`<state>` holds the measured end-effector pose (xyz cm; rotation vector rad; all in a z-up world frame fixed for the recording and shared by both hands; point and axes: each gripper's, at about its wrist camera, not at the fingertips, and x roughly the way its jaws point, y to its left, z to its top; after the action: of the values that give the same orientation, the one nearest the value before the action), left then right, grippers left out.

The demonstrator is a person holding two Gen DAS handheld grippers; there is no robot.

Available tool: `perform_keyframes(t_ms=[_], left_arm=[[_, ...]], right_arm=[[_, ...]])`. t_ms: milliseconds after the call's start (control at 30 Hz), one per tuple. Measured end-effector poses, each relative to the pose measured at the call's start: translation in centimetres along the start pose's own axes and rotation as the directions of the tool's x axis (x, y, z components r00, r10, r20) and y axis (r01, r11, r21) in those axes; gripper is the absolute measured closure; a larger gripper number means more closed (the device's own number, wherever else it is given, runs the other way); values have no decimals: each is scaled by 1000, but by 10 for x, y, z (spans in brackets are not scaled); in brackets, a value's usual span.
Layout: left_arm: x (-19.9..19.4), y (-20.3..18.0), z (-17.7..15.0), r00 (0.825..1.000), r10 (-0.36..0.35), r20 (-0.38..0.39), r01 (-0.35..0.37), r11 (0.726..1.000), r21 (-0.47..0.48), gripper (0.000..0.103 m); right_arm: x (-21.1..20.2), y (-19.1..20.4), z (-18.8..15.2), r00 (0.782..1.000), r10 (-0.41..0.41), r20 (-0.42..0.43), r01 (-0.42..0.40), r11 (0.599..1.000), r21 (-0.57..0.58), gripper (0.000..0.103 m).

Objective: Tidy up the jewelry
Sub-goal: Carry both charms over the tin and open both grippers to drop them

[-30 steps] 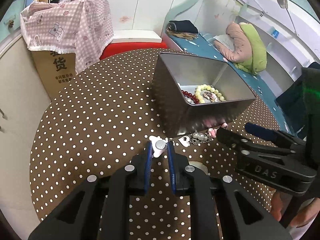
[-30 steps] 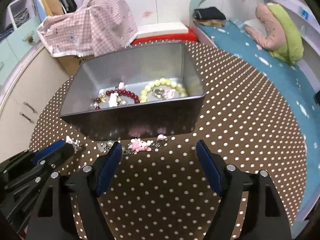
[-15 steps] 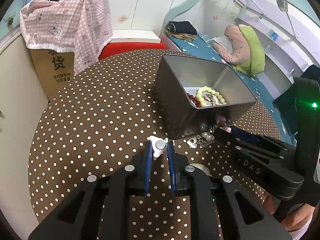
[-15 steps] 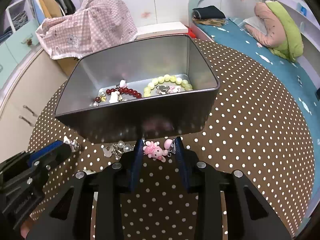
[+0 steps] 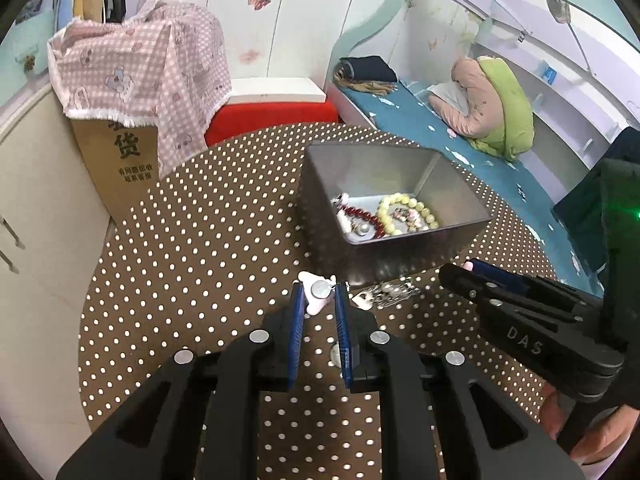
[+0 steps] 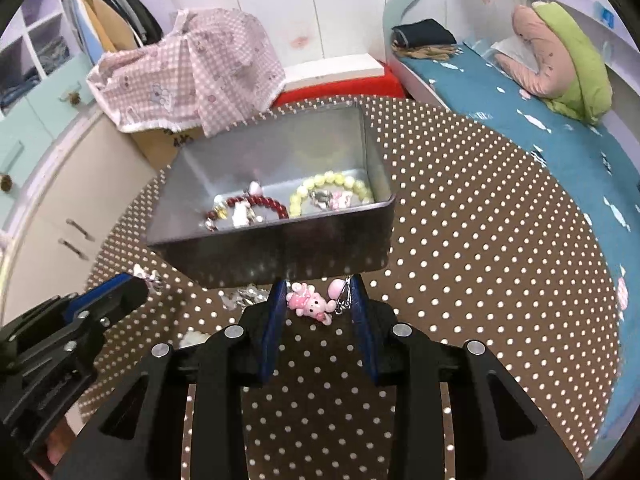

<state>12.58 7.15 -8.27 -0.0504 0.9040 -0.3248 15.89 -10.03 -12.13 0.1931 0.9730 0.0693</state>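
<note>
While the left tongs [image 5: 318, 300] are clamped on a white charm [image 5: 316, 294], a pink charm [image 6: 310, 304] is gripped by the right tongs [image 6: 320, 300], whose jaws have just been closing.

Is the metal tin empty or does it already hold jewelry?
Not empty. The metal tin holds a red bead bracelet and a pale yellow bead bracelet with small charms.
</note>
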Motion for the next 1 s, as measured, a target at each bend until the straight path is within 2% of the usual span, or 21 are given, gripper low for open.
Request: perform_keyframes(t_ms=[233, 367, 700, 767, 833, 900, 933, 967, 1000], left_arm=[[-18, -25, 21, 998, 17, 62, -19, 999, 34, 89], [-16, -34, 37, 998, 21, 64, -22, 1000, 19, 89], [3, -42, 65, 996, 63, 60, -65, 997, 31, 88], [7, -42, 69, 996, 68, 62, -71, 997, 35, 88], [12, -40, 71, 996, 71, 51, -72, 997, 32, 88], [14, -37, 71, 996, 73, 41, -74, 997, 21, 74], [14, -35, 71, 996, 83, 42, -84, 996, 12, 61], [14, -32, 73, 995, 86, 46, -87, 996, 7, 54], [12, -31, 74, 996, 77, 48, -78, 997, 3, 52]], right_arm=[[-28, -7, 22, 996, 32, 86, -31, 999, -20, 71], [-32, -11, 41, 992, 44, 114, -41, 999, -32, 71], [-16, -9, 69, 992, 73, 98, -67, 996, -61, 69], [-15, -8, 71, 994, 63, 91, -57, 996, -68, 64], [-18, -10, 70, 993, 60, 105, -54, 997, -56, 35], [-26, -13, 71, 989, 11, 149, -4, 999, -49, 30], [-29, -15, 71, 987, -5, 159, 13, 999, -45, 29], [-31, -17, 72, 987, -6, 163, 13, 999, -39, 28], [-34, -21, 73, 986, -3, 167, 8, 1000, -28, 26]])
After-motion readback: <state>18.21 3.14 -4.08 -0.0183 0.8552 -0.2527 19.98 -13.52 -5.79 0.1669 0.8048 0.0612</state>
